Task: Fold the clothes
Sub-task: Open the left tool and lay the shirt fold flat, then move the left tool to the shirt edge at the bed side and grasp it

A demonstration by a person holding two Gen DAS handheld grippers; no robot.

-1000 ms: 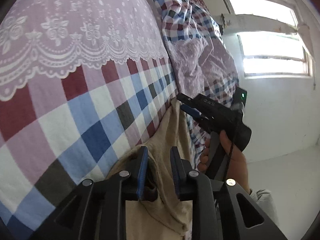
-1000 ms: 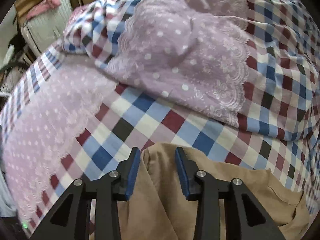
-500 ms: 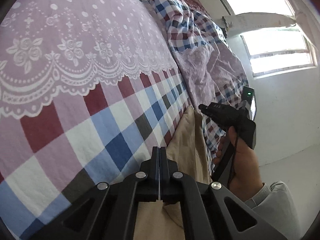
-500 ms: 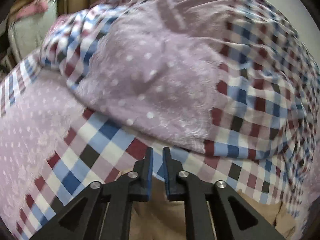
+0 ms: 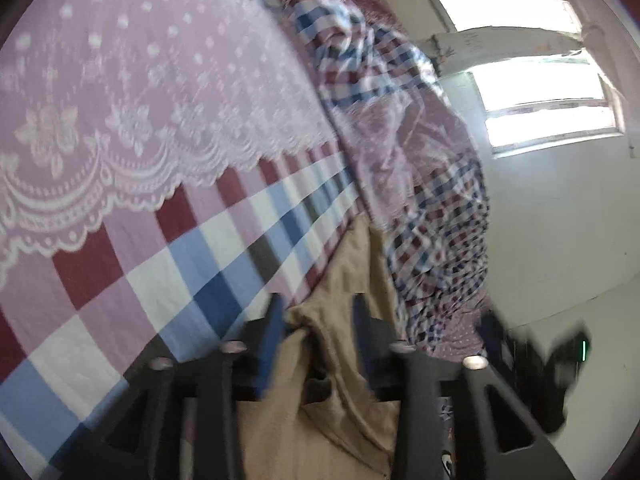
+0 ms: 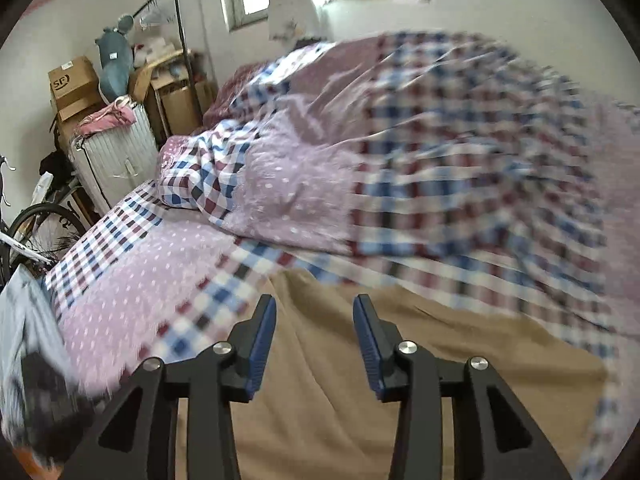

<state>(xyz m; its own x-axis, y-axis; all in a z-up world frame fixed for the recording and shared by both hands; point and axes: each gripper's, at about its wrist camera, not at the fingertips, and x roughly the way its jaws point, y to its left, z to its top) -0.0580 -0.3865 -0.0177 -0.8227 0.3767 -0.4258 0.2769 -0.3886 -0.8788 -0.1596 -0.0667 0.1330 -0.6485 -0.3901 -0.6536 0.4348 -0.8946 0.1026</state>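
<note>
Both grippers stand wide apart and hold nothing: the left gripper (image 5: 316,312) straddles a raised ridge of the tan garment (image 5: 344,264), while the right gripper (image 6: 315,316) hangs over its flat spread (image 6: 360,364). The garment lies on the checked bed (image 6: 132,276), its long axis running away from the left gripper, which looks nearer to cloth it could pinch.

A home bedroom: checked bedding (image 6: 460,152), stacked cardboard boxes (image 6: 74,84), a bicycle (image 6: 28,232), a window (image 5: 540,100).
</note>
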